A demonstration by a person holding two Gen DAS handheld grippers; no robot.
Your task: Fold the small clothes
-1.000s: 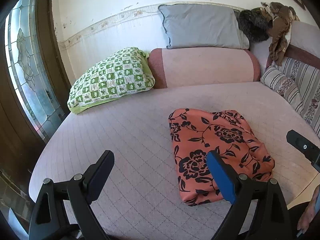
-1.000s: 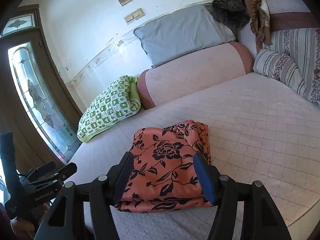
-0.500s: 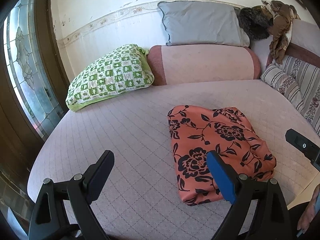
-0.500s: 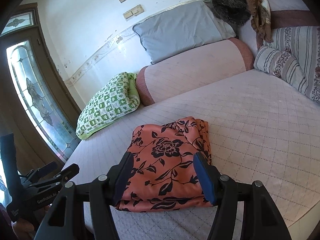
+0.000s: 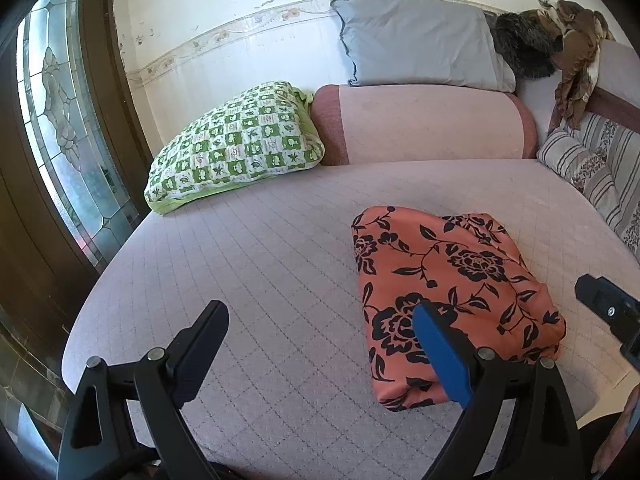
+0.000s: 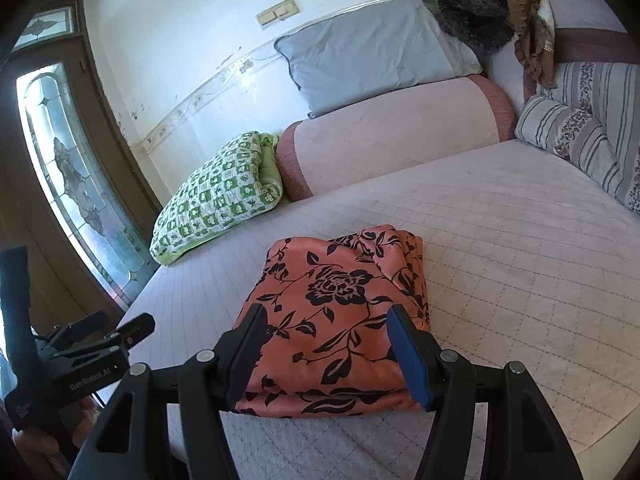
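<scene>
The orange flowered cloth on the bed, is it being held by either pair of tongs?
No, the orange flowered cloth lies folded on the bed, with both tongs open and off it.

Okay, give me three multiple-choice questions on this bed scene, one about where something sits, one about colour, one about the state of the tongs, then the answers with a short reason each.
1. Where is the green checked pillow?
A. Leaning at the left end of the pink bolster
B. On top of the folded garment
C. On the floor by the door

2. What colours is the folded garment?
A. Plain grey
B. Orange with black flowers
C. White with green squares

3. How do the right tongs stand?
A. Shut on the garment
B. Shut on a pillow
C. Open, holding nothing

Answers:
1. A: it rests on the mattress against the bolster's left end.
2. B: a black floral print covers the orange cloth.
3. C: the fingers are spread apart in front of the garment, with nothing pinched between them.
</scene>
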